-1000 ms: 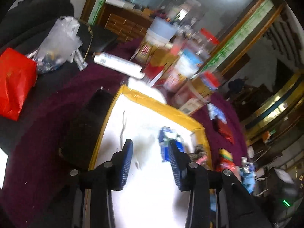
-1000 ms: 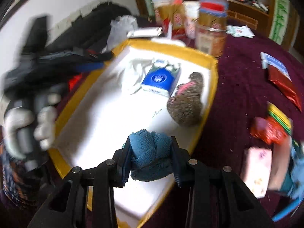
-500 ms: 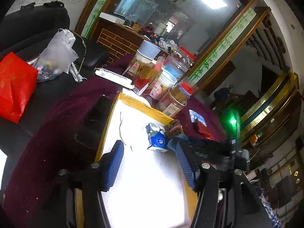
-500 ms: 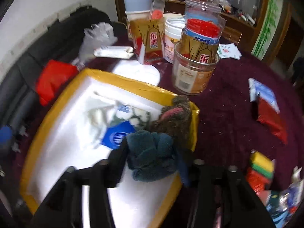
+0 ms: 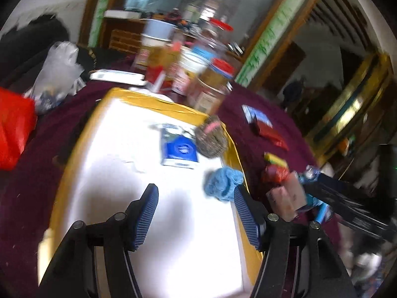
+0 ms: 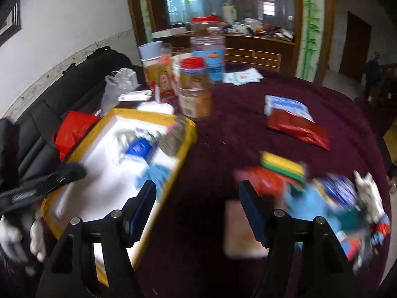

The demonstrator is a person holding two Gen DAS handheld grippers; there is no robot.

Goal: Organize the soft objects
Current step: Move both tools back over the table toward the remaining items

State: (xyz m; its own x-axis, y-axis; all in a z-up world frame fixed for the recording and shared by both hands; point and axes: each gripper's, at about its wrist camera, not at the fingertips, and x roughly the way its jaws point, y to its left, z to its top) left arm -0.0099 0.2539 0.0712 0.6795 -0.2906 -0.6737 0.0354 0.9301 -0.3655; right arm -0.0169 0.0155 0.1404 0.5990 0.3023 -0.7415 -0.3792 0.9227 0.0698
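Observation:
A white tray with a yellow rim (image 5: 153,104) (image 6: 188,134) lies on the maroon tablecloth. In it lie a blue cloth (image 5: 223,182) (image 6: 155,175), a blue tissue pack (image 5: 180,150) (image 6: 139,147), a brown furry toy (image 5: 211,140) (image 6: 175,137) and a white cloth (image 5: 129,149). My left gripper (image 5: 196,213) is open and empty above the tray, just left of the blue cloth. My right gripper (image 6: 198,209) is open and empty above the tablecloth, right of the tray. A blurred pile of soft items (image 6: 310,193) lies to its right.
Jars and boxes (image 6: 196,84) stand behind the tray. A red packet (image 6: 297,126) and a blue-white packet (image 6: 285,104) lie on the cloth. A red bag (image 5: 12,129) and a plastic bag (image 5: 57,72) sit left, by a black sofa (image 6: 62,94).
My right gripper let go of the blue cloth, which now lies in the tray by its right rim, and pulled back to the right, open. My left gripper opened wider and shifted.

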